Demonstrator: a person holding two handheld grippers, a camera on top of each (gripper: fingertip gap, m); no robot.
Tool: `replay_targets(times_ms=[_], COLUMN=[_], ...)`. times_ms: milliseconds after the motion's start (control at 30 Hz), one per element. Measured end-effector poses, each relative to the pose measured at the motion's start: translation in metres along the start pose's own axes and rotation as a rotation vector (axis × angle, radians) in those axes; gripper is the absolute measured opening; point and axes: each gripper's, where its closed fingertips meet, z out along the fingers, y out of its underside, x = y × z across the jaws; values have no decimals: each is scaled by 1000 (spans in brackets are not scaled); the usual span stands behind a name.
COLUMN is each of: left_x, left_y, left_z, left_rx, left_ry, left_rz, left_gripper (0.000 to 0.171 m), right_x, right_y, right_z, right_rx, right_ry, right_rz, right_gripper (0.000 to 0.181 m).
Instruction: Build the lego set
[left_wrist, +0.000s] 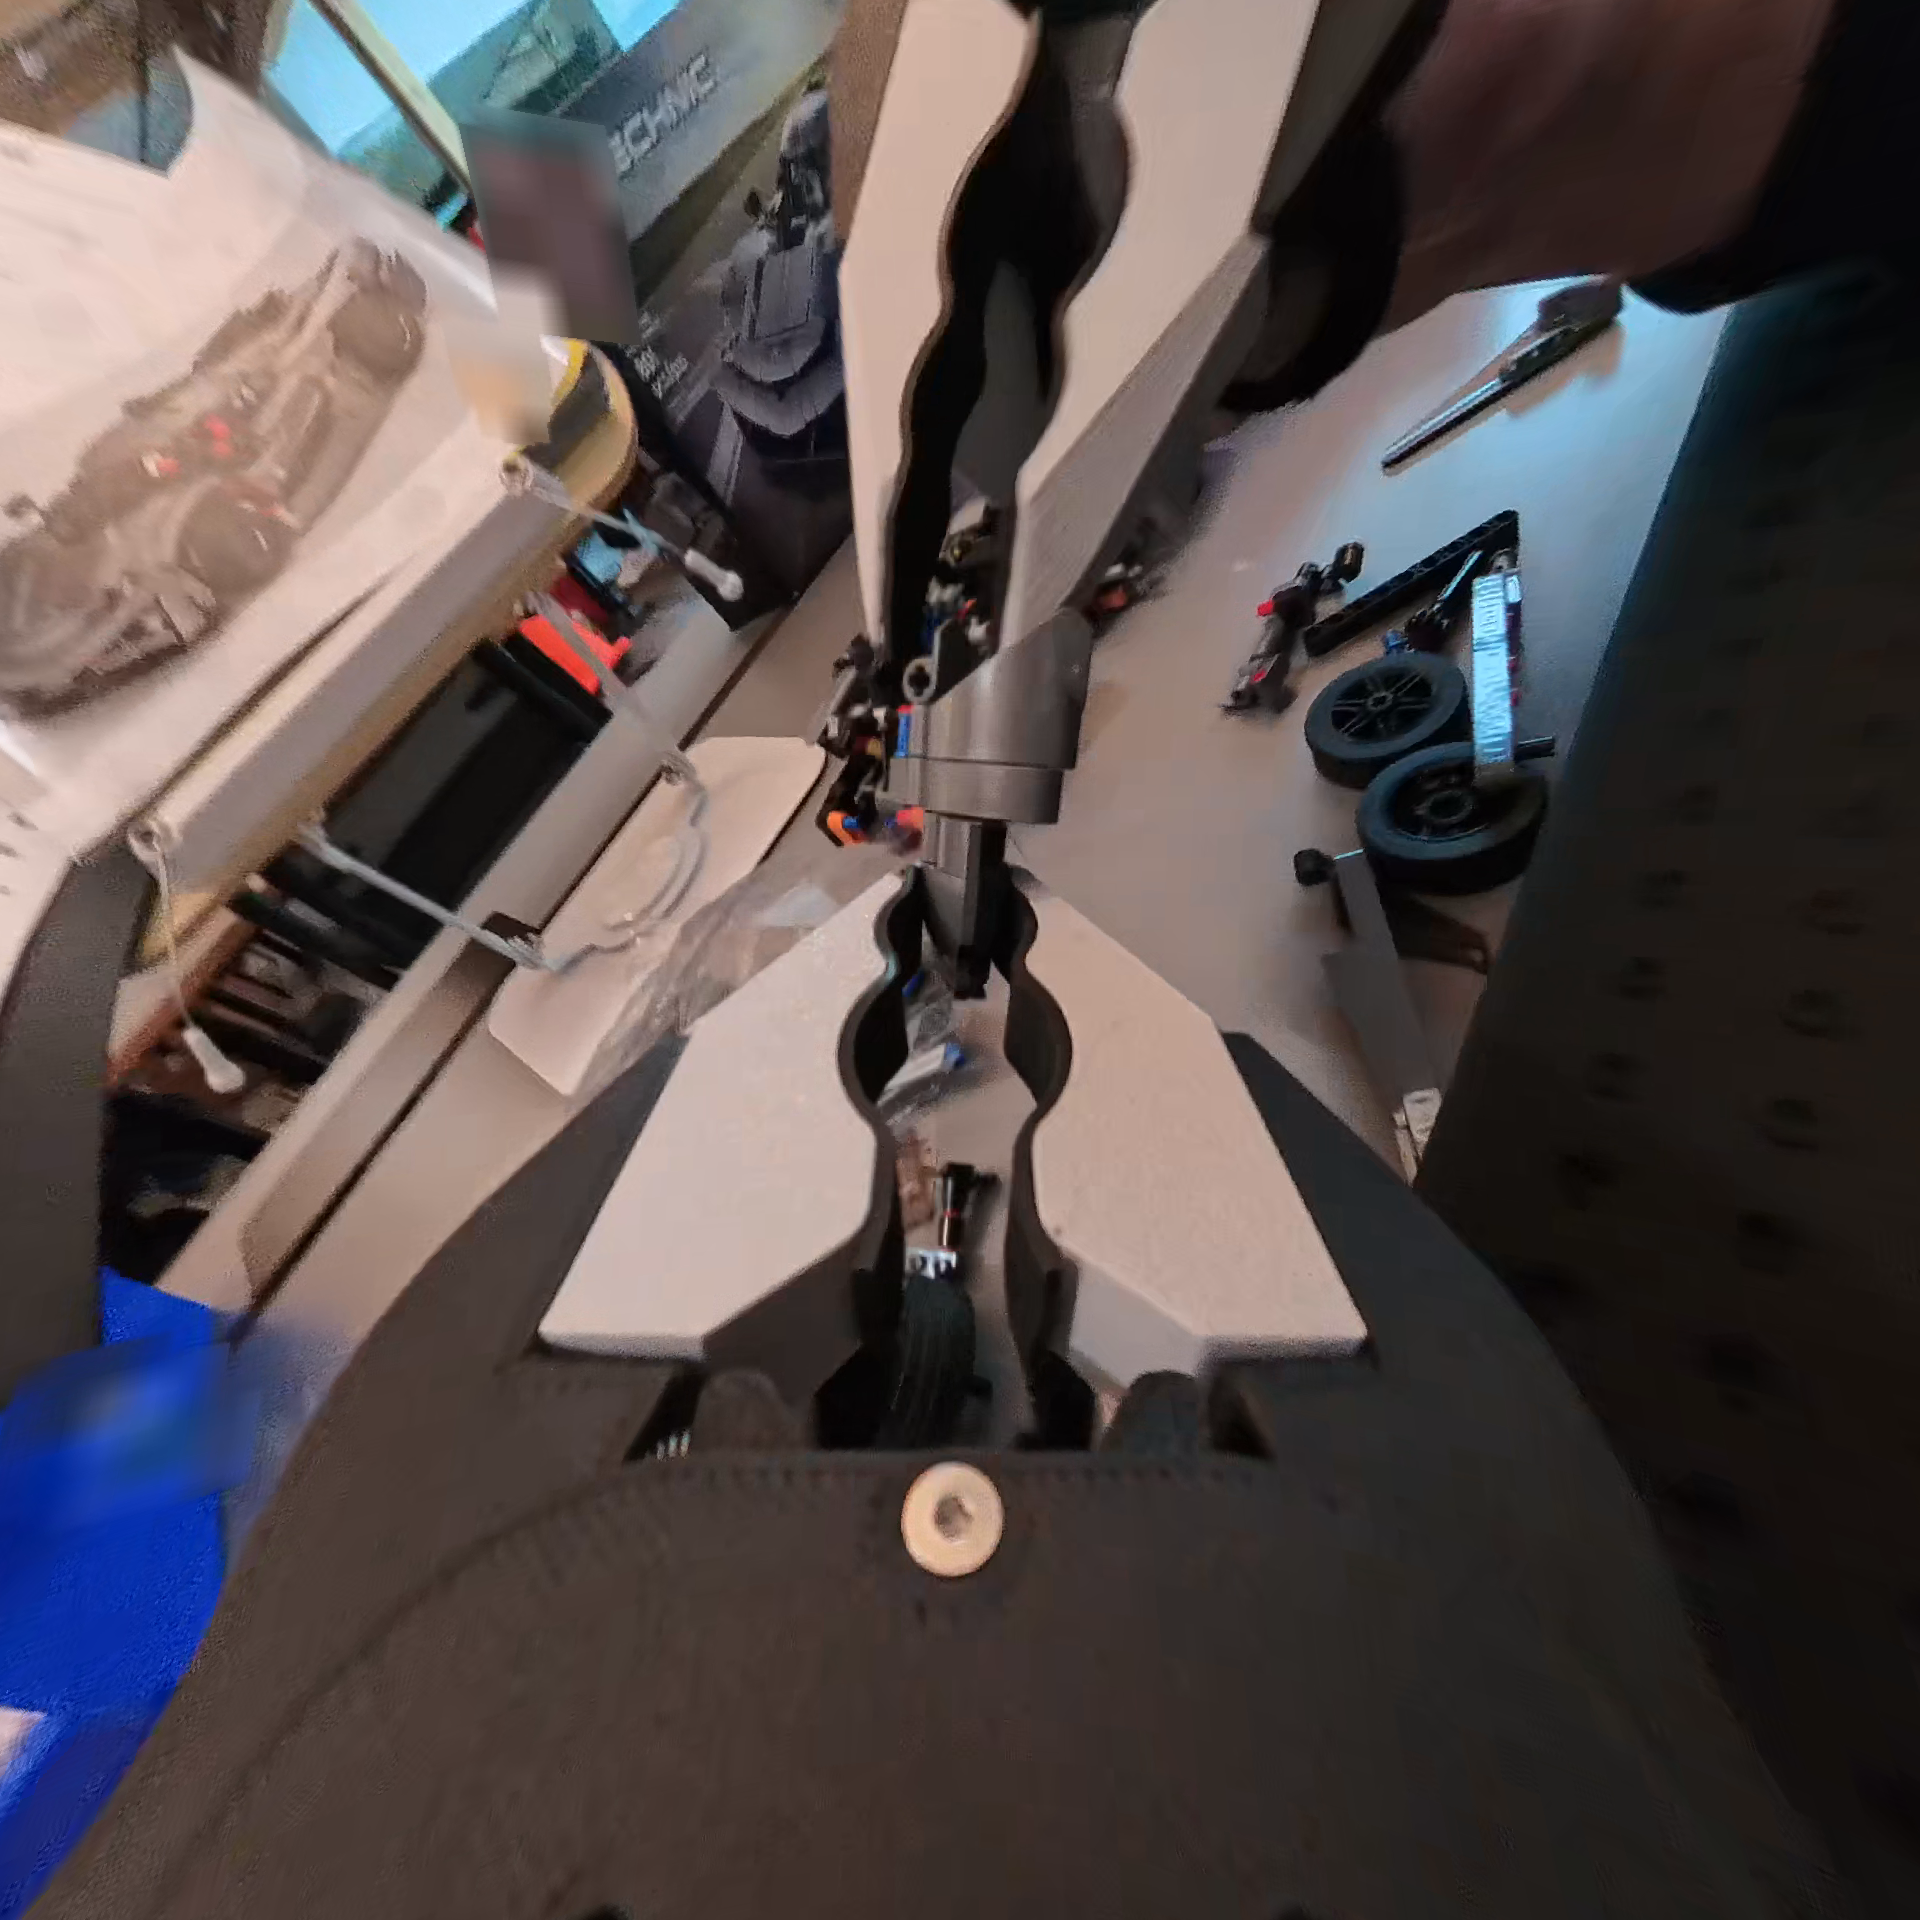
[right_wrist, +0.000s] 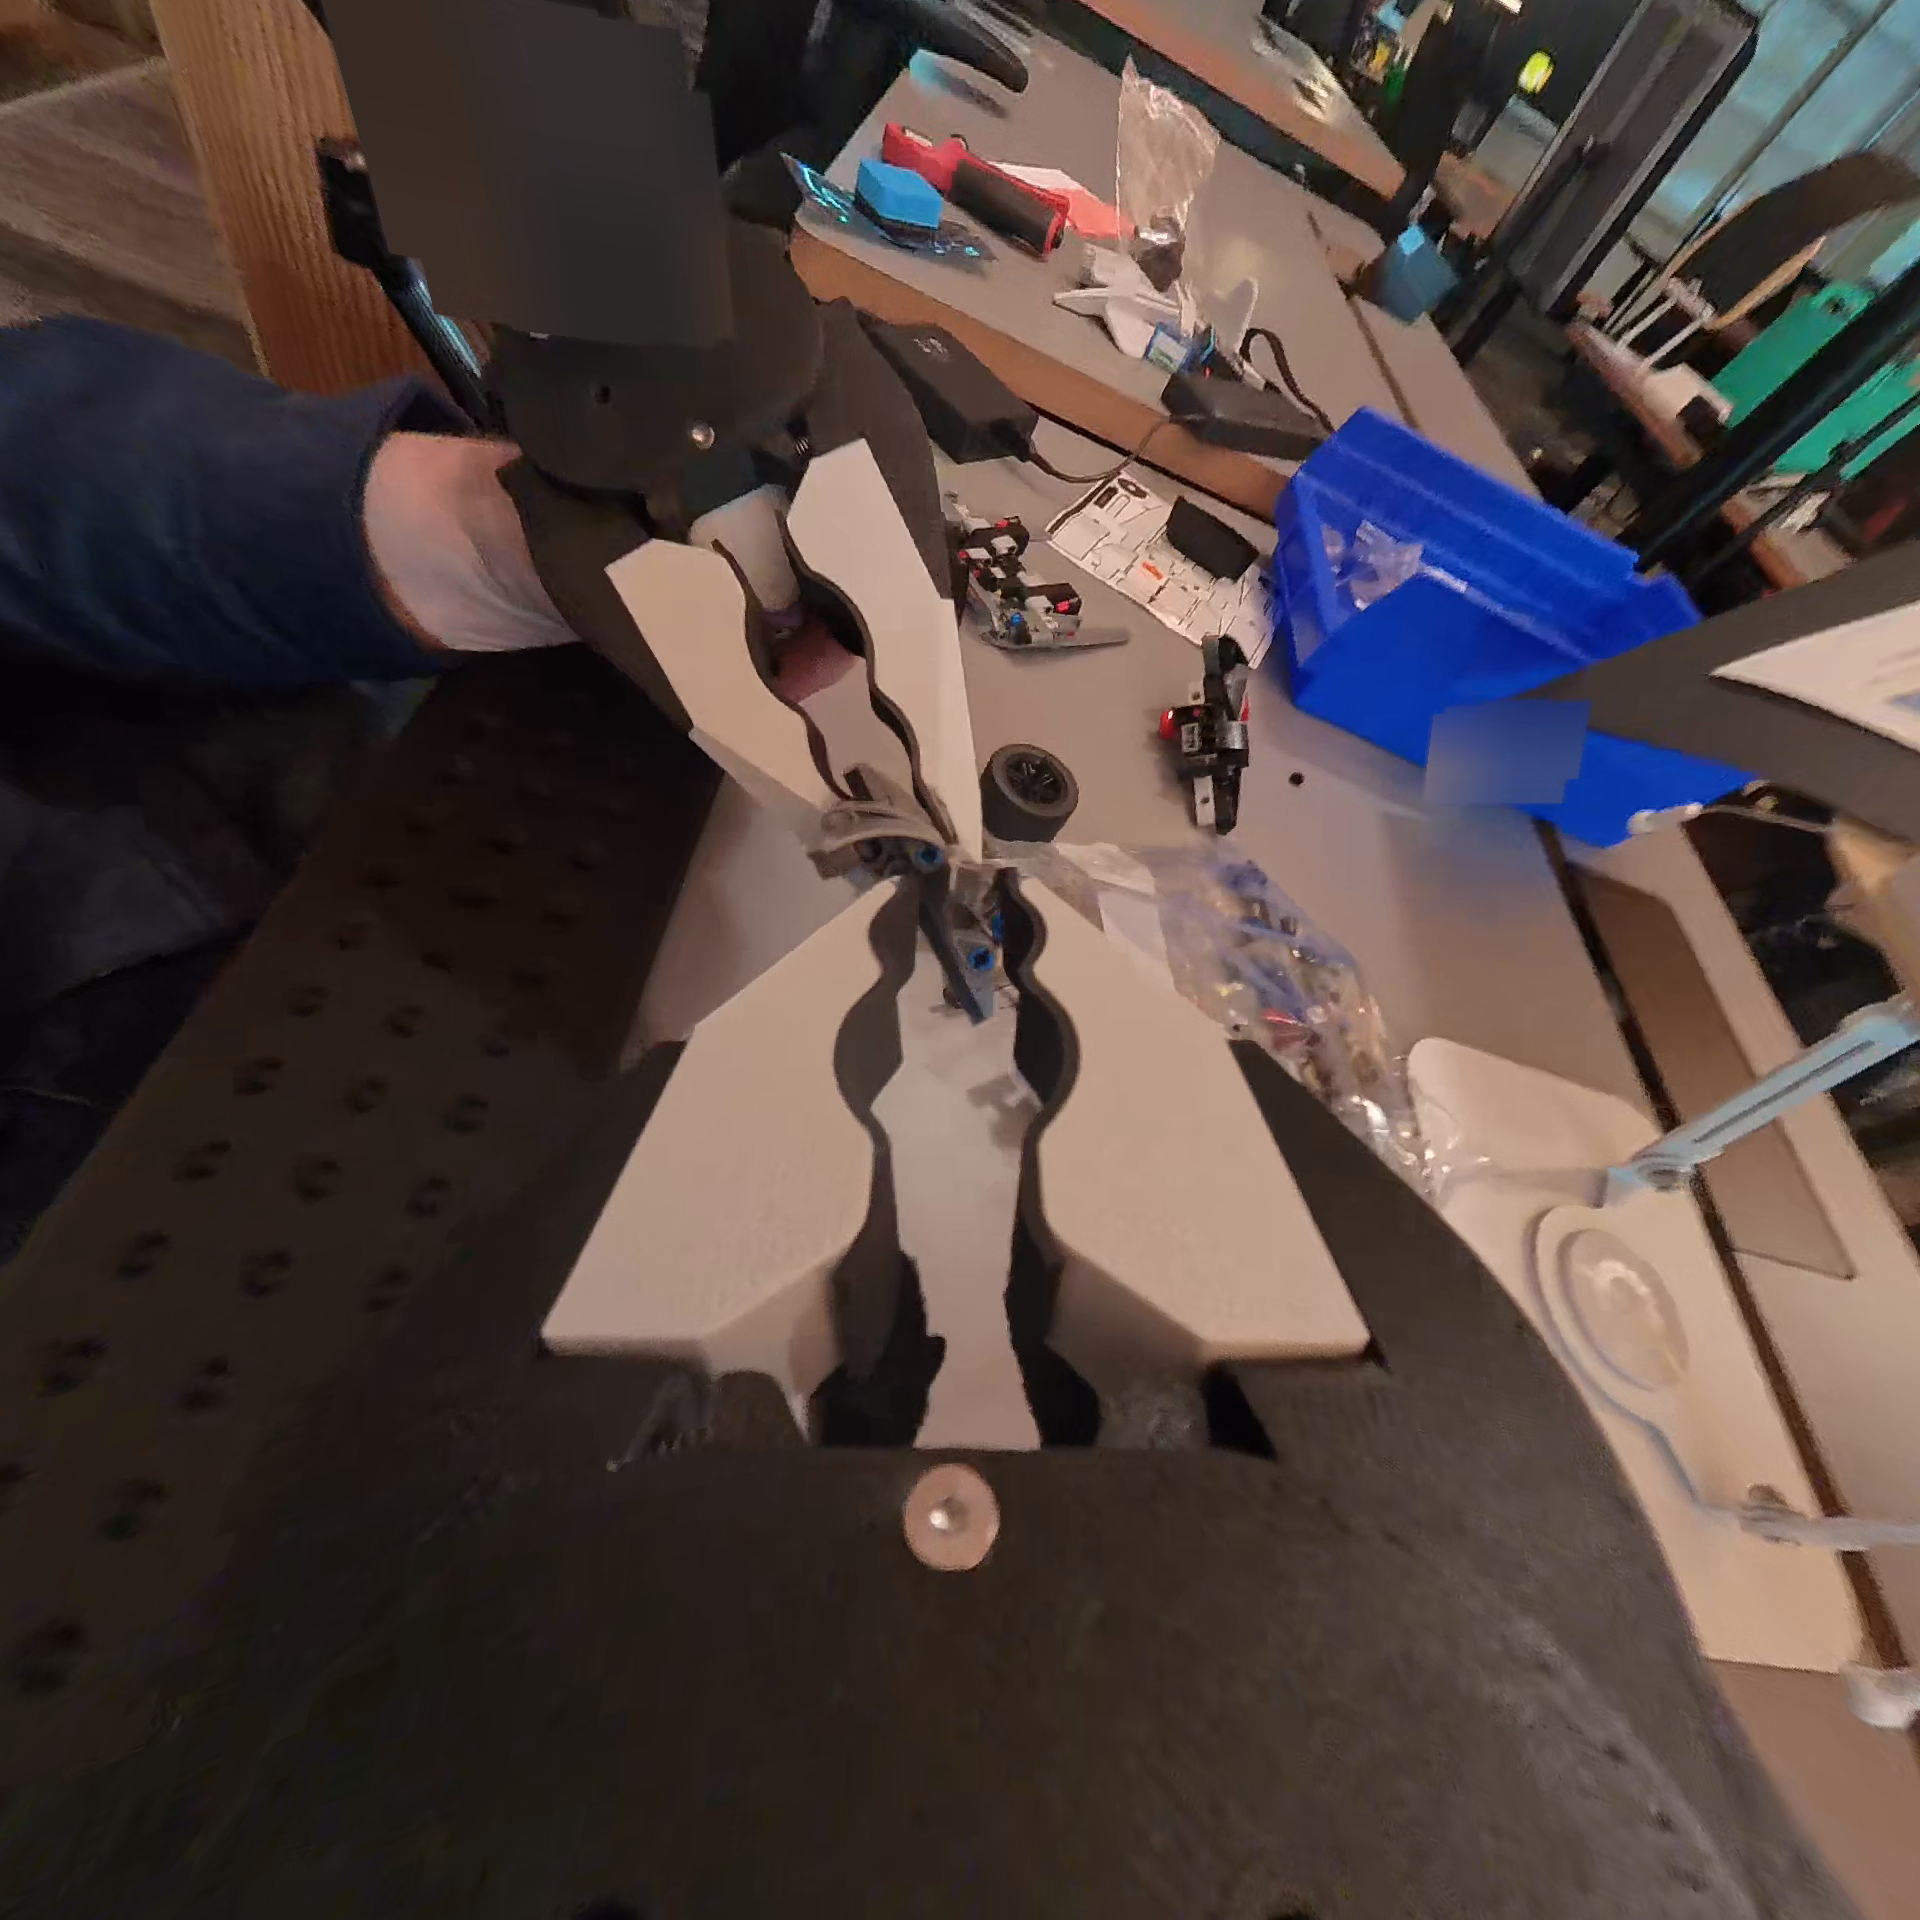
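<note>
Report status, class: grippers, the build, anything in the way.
Left hand-held gripper and right hand-held gripper both shut on lego assembly. Parts bag beside it, not blocking.

The left tool (left_wrist: 961, 914) has matt white plastic fingers (left_wrist: 769, 1143) with a faintly grainy face, set in a rough, layered black plastic body. The lego assembly (left_wrist: 977, 727) just beyond its tips is smooth grey and black plastic. Right of that assembly, two wheels (left_wrist: 1423, 758) wear dull black rubber-like tyres on the smooth matt table (left_wrist: 1174, 883). Near the right tool (right_wrist: 961, 904), a crinkled clear plastic bag (right_wrist: 1278, 966) glints, and a glossy blue plastic bin (right_wrist: 1455, 623) sits beyond it.
</note>
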Motion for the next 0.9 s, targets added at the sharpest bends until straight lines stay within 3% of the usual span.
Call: replay_targets(times_ms=[167, 533, 567, 600, 633, 700, 767, 833, 900], left_x=[0, 8, 4, -13, -23, -28, -17, 4, 3], left_y=[-6, -6, -1, 26, 44, 23, 13, 25, 27], left_z=[0, -1, -2, -6, -14, -29, -20, -3, -3], left_rx=[-9, -24, -51, -185, -213, -65, -42, -104, -127], left_ry=[-79, -28, -45, -115, -134, -120, -100, 4, -30], left_rz=[135, 93, 84, 83, 36, -72, -5, 21, 76], left_gripper=[10, 10, 10, 10, 10, 10, 10, 10, 10], right_x=[-5, -12, -9, -3, 8, 17, 11, 0, -3], right_y=[6, 10, 4, -5, -8, -1, 11, 30, 37], right_z=[2, -5, -13, -29, -46, -59, -45, -31, -26], right_rx=[-41, -75, -31, 38, 71, 64, 45, -41, -75], right_ry=[4, -40, -37, -35, -6, 11, -56, -108, -124], right_rz=[-49, 8, 34, 77, 99, 109, 147, 130, 132], right_gripper=[4, 2, 1, 1, 0, 0, 1, 1, 1])
